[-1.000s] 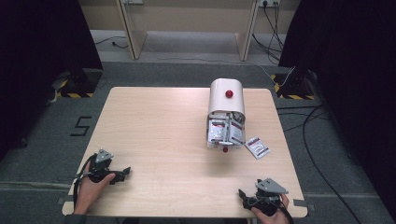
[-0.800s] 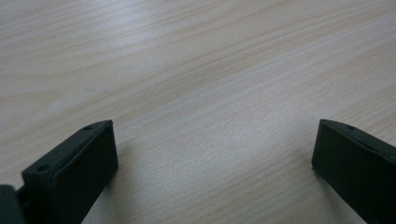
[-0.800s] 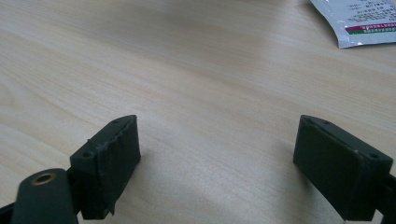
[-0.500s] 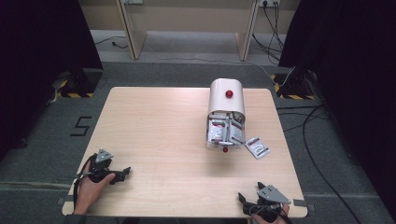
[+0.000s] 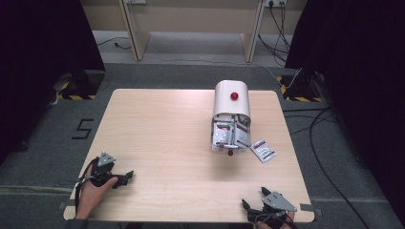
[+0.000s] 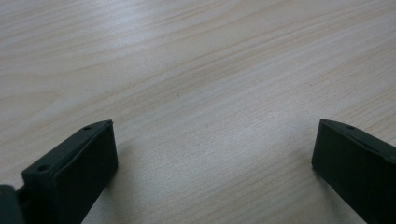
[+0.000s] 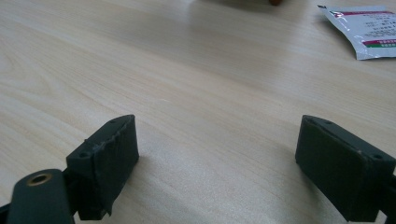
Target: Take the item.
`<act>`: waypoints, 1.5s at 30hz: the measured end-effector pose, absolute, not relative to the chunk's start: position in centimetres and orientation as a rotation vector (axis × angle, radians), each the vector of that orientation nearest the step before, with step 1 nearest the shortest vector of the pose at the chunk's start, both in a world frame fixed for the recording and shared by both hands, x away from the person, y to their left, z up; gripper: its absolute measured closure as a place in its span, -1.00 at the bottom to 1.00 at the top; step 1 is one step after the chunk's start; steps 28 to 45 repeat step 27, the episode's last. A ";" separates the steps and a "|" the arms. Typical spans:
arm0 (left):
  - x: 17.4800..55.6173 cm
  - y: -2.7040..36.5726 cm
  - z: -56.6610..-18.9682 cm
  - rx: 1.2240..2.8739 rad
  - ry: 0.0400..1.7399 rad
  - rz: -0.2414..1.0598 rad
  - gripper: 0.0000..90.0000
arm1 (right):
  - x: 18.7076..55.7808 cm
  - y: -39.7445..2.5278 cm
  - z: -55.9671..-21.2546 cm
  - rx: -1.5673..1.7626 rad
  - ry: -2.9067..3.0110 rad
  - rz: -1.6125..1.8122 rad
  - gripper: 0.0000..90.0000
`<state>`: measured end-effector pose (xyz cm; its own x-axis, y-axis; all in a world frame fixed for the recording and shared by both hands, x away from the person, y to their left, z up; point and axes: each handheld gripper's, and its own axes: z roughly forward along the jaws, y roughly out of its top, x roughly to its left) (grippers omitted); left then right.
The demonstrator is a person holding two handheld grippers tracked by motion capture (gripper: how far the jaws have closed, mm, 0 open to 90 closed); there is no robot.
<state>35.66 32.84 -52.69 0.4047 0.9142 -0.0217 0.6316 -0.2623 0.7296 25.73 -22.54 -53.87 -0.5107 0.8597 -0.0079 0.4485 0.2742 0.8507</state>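
A white domed container (image 5: 231, 101) with a red knob lies on its side at the table's right centre, its open mouth facing me and stuffed with several red-and-white sachets (image 5: 230, 134). One loose sachet (image 5: 263, 150) (image 7: 369, 30) lies flat on the table just right of the mouth. My left gripper (image 5: 125, 178) (image 6: 212, 154) rests near the front left corner, open, with bare wood between its jaws. My right gripper (image 5: 255, 201) (image 7: 217, 149) sits at the front right edge, open and holding nothing, well short of the loose sachet.
The light wooden table (image 5: 162, 138) stands on grey carpet. Cables (image 5: 315, 124) trail on the floor at the right. Yellow-black striped blocks (image 5: 71, 86) sit on the floor beyond both far corners. A small red knob (image 5: 230, 153) shows at the container's front lip.
My right gripper has slid back toward the table's front edge, lower in the high view. The left gripper and the container have stayed put.
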 end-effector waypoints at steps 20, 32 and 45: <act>35.7 32.8 -52.7 1.997 1.313 0.542 -1.00 | 25.8 -22.7 -53.9 1.148 2.099 1.169 -0.69; 35.9 32.8 -52.7 1.998 1.307 0.540 -1.00 | 25.5 -22.8 -53.5 1.173 2.108 1.137 -0.61; 35.9 32.8 -52.7 1.998 1.307 0.540 -1.00 | 25.5 -22.8 -53.5 1.173 2.108 1.137 -0.61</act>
